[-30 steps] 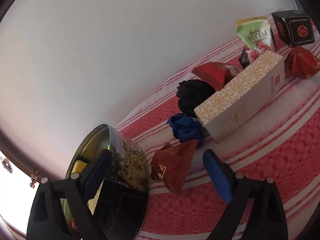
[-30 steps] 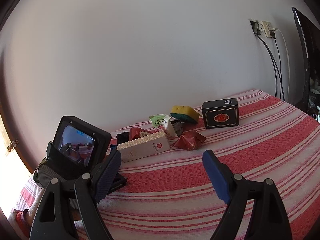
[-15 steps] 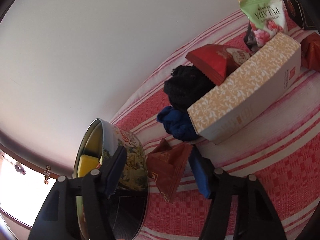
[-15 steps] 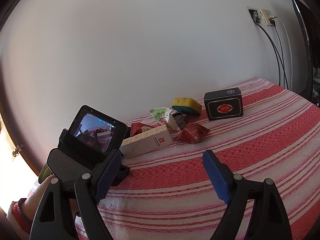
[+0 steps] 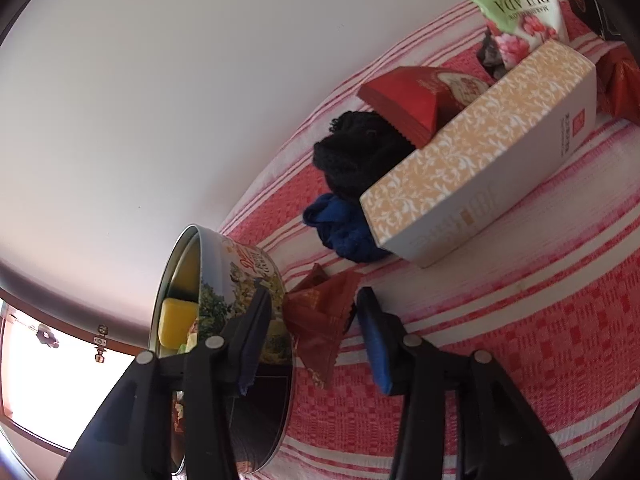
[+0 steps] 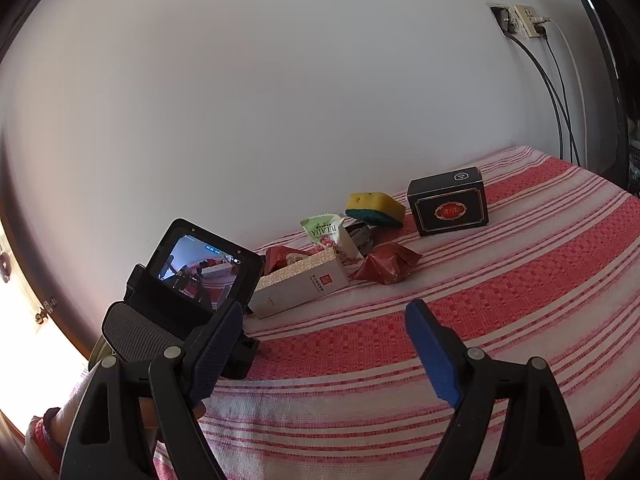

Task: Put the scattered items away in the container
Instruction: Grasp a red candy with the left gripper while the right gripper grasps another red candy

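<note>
A round printed tin (image 5: 240,280) stands at the left of the left wrist view, with a yellow sponge (image 5: 176,320) inside. My left gripper (image 5: 312,320) is partly closed around a dark red snack packet (image 5: 320,316) lying beside the tin; the blue pads stand either side of it, and contact is unclear. Beyond lie a blue cloth (image 5: 344,228), a black cloth (image 5: 356,156), a long patterned box (image 5: 480,168), a red packet (image 5: 416,100) and a green packet (image 5: 516,4). My right gripper (image 6: 324,344) is open and empty above the striped cloth.
In the right wrist view, a yellow-green sponge (image 6: 376,204), a black box (image 6: 448,204) and a crumpled red packet (image 6: 388,266) lie farther back. The left gripper's camera body (image 6: 192,280) is at the left. The wall, socket and cables (image 6: 536,28) are behind.
My left gripper has moved forward and down over the dark red packet and narrowed its jaws around it. The right gripper has drifted slightly and stays open.
</note>
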The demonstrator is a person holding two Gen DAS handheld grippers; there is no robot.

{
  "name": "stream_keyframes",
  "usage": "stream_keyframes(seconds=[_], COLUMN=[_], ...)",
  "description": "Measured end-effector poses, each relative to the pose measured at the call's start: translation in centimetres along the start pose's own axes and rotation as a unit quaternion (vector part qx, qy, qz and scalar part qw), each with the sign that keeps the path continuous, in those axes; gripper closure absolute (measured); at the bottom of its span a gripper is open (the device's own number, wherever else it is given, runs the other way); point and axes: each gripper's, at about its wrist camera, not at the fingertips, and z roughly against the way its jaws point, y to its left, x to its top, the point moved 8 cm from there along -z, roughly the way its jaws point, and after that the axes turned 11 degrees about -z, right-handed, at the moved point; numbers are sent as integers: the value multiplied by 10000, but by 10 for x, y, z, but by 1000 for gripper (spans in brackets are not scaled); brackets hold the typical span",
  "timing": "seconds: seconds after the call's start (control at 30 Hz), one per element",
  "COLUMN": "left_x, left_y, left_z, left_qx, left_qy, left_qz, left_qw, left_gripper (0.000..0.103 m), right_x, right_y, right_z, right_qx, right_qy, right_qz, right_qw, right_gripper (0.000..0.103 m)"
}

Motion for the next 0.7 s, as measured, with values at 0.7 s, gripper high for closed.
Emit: stream_keyframes(seconds=[0.7], left_x=[-33], left_y=[30], left_z=[15], left_qx=[-3115], left_qy=[-2103], left_qz=[1726], left_qw=[9105], left_gripper=[69], right_x=[16], right_y=[-20], right_z=[4], right_qx=[-577], right_qy=[-353], right_qz=[209], right_qw=[9975], right_gripper=[18])
